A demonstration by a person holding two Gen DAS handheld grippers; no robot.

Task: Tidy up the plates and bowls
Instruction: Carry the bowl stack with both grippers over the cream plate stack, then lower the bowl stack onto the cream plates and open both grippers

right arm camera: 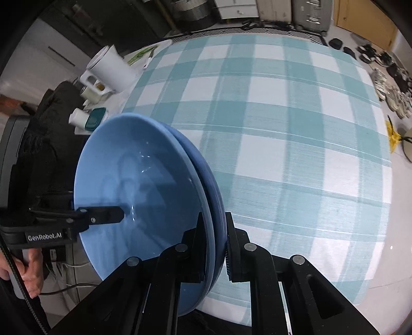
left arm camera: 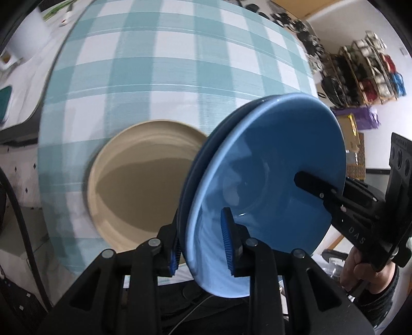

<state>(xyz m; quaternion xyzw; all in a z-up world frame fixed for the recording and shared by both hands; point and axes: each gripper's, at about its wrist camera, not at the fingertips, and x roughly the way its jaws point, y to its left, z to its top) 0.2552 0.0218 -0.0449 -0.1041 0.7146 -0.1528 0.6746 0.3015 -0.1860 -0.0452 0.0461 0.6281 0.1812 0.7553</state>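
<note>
This looks like a lived-in home, a dining corner beside a kitchen. The landmark is a round bench under a teal-and-white checked tablecloth (right arm camera: 283, 134). Off its far left edge stand a white plastic electric kettle (right arm camera: 108, 69), a small white cup (right arm camera: 77, 119) and a teal-lidded container (right arm camera: 95, 118). Beyond the cloth's far side run pale cabinet fronts with drawers (right arm camera: 239, 9) and a wooden door (right arm camera: 365, 18). To its right, against a white wall, open wooden shelving crammed with bags and boxes (left arm camera: 365, 69) stands over a tiled floor.
</note>
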